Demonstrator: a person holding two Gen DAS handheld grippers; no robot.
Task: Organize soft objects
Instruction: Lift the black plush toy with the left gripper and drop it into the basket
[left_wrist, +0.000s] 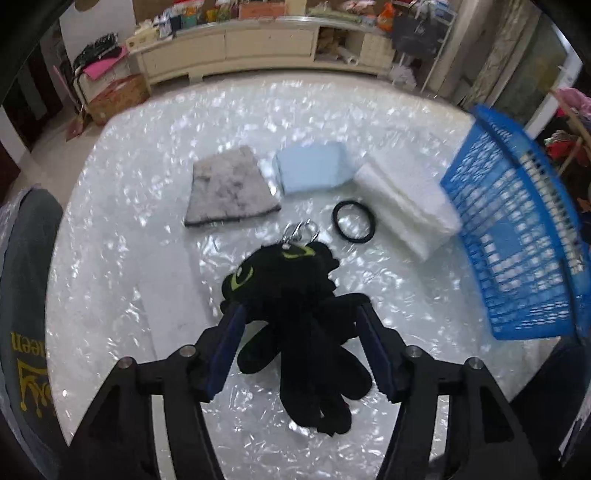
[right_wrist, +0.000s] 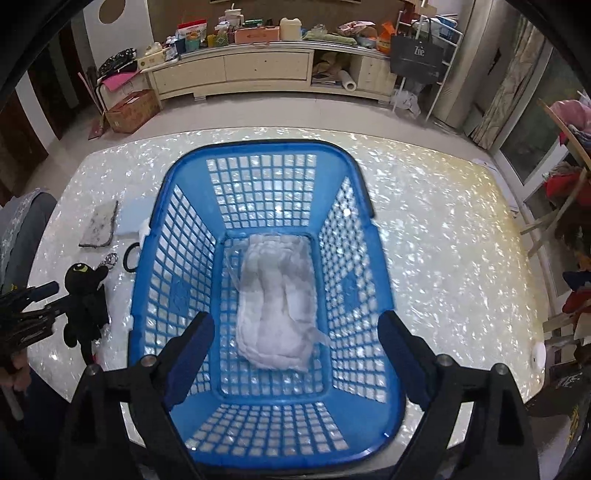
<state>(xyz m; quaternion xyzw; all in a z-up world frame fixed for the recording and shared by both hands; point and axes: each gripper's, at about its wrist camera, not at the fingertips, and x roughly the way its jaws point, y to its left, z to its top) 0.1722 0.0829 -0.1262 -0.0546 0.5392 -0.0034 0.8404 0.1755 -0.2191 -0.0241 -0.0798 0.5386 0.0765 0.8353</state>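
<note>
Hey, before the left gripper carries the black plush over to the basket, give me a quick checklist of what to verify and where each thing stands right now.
1. Left gripper around the plush: ok, fingers on both sides of its body; whether they press firmly, cannot tell.
2. Plush clear of the table: cannot tell; its legs hang low.
3. Keyring free of the black ring: ok, they lie apart.
4. Room in the basket: ok, only a white pad lies on its floor.
5. Right gripper out of the drop path: not ok, it hangs open over the basket.
6. Path to the basket: ok, nothing stands between plush and basket wall.
</note>
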